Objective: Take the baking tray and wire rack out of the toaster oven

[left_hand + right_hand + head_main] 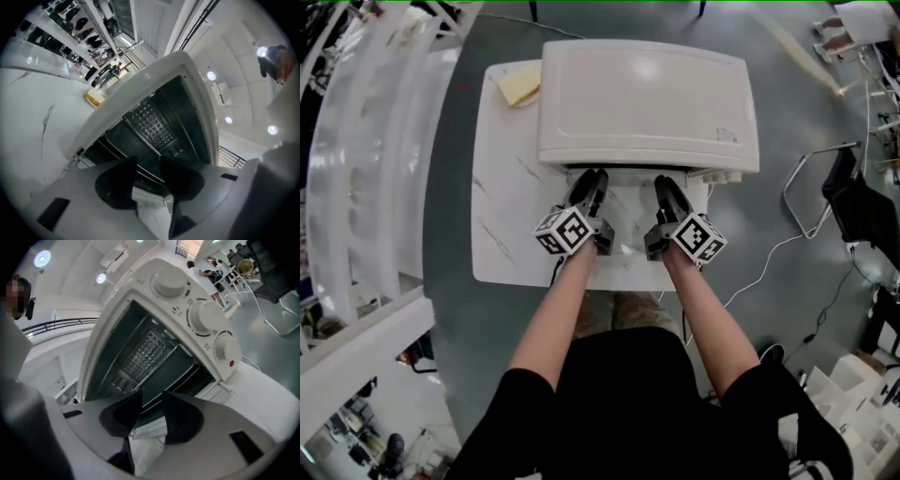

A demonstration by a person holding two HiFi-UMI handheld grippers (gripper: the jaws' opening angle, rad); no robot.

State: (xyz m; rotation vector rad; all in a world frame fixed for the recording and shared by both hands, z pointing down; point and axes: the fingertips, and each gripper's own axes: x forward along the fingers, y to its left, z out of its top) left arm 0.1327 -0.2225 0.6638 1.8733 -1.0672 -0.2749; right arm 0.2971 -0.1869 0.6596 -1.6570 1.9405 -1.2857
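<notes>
left claw (589,180): jaws spread, nothing pinched. Tips sit at the oven (647,94) mouth, left half.
right claw (666,185): jaws spread, nothing pinched. Tips sit at the mouth, right half, beside the left claw with a gap between them.
left gripper view: claw (147,161) aims into the dark cavity, with only open space between the pads.
right gripper view: claw (152,397) also aims into the cavity, pads bare.
oven: door is open, and the cavity lies straight ahead of both claws.
door bar (149,425): white strip seen through the gap of the right claw, below the tips. Pads don't touch it.
grid panel (145,352): embossed metal deep in the cavity, well ahead of both claws. Can't tell if it is the rack, the tray or the back wall.
rack / tray: inside the oven, ahead of the claws, and neither claw is on them. Thin edges (140,173) cross the lower mouth just past the left claw tips, but I can't tell which part they are.
knobs (201,317): three, stacked on the panel right of the right claw.
counter (502,234): white, under the oven and both claws.
yellow block (517,84): on the counter, far ahead-left of the left claw, beside the oven's rear corner.
cubes (565,231): one on each gripper, behind the claws.
</notes>
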